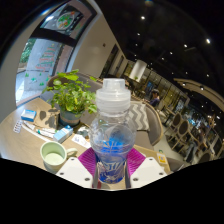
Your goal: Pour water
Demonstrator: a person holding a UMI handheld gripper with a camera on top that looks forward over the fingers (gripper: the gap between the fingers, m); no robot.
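Evidently, the water bottle [112, 135] was pinched upright by the claw [112, 172] above the table [30, 140], right of the green cup [53, 154]; water could be spilled if tilted short of it.

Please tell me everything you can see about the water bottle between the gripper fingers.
The bottle is clear plastic with a white, ridged cap, closed, and a blue label around its lower body. It stands upright between the fingers of the gripper, whose purple pads sit close at both sides; whether they press on it cannot be told. Its base is hidden. Behind it on the table are a potted plant and a pale green cup.
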